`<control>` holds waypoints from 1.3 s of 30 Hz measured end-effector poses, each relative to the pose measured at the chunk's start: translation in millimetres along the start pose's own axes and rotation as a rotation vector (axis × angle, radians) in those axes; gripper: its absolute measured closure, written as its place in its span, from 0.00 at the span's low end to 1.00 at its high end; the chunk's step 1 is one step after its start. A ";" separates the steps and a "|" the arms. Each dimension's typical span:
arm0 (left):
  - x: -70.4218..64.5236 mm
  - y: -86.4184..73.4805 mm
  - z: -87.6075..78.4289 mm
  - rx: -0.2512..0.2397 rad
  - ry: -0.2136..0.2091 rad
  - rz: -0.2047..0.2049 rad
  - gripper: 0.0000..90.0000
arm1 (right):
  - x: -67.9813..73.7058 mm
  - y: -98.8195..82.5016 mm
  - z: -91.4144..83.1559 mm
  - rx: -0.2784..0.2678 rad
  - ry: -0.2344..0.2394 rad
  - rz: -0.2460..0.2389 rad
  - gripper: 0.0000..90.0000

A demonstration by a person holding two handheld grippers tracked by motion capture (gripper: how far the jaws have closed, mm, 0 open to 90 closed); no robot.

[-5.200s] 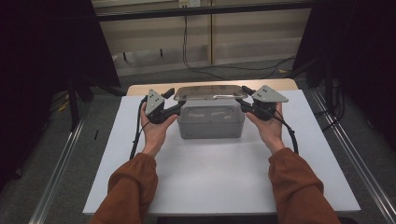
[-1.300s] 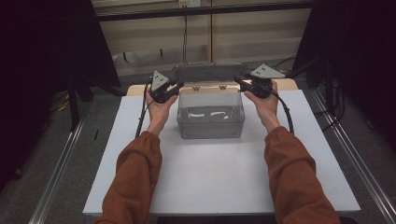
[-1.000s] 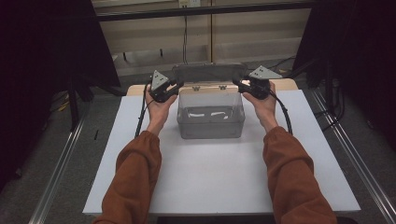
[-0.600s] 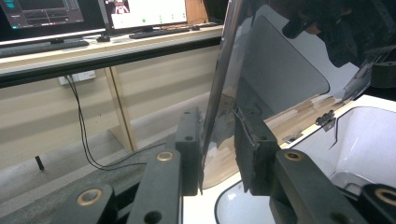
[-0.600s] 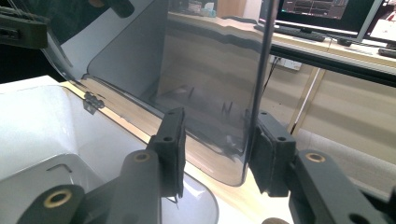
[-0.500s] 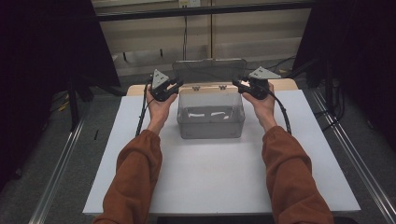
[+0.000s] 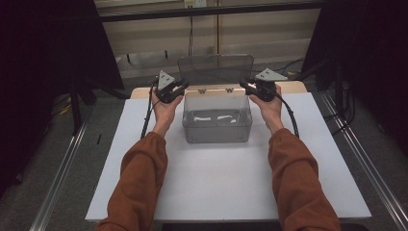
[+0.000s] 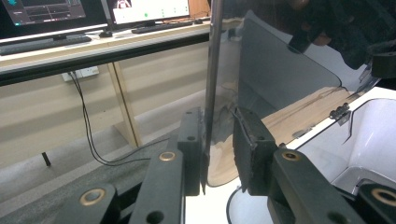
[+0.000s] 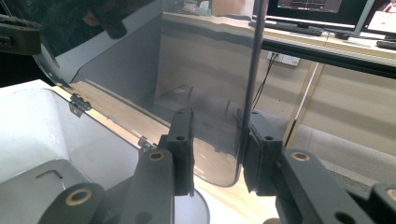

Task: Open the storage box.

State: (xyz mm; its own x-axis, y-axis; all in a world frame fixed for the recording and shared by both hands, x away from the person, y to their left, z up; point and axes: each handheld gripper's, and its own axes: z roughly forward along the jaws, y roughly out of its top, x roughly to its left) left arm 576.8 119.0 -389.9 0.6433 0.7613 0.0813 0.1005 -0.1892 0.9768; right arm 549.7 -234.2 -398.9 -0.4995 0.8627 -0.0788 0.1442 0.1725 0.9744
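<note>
High view is showing one clear plastic box (image 7: 217, 118) sitting toward the far middle of a white tabletop (image 7: 226, 187), its smoky transparent lid (image 7: 215, 70) standing upright on two small hinges (image 7: 202, 90) along the back rim. The box is rectangular with rounded corners and glossy walls; two pale strips are lying on its floor, too small to tell apart further. The lid is a thin flat sheet with rounded corners, tinted grey. The left gripper (image 7: 179, 87) is sitting at the lid's left edge and the right gripper (image 7: 244, 85) at its right edge, each carried by a hand in a rust-orange sleeve. In the left gripper view, the two matte black jaws are straddling the lid's thin edge, one pad against it, the other just apart. In the right gripper view the jaws have just been closing with the lid's curved corner (image 9: 224, 154) between them, one pad meeting its edge
</note>
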 end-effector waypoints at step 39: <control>6.3 -6.7 18.0 0.096 -0.019 -0.021 0.79 | -5.3 2.1 10.7 0.022 -0.012 0.028 0.74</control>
State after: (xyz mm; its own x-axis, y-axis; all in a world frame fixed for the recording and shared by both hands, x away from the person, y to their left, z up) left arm 593.9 113.9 -399.5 0.6545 0.7539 0.0568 0.1859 -0.2332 0.9545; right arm 561.8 -233.3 -398.6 -0.4846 0.8730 -0.0546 0.1762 0.1586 0.9715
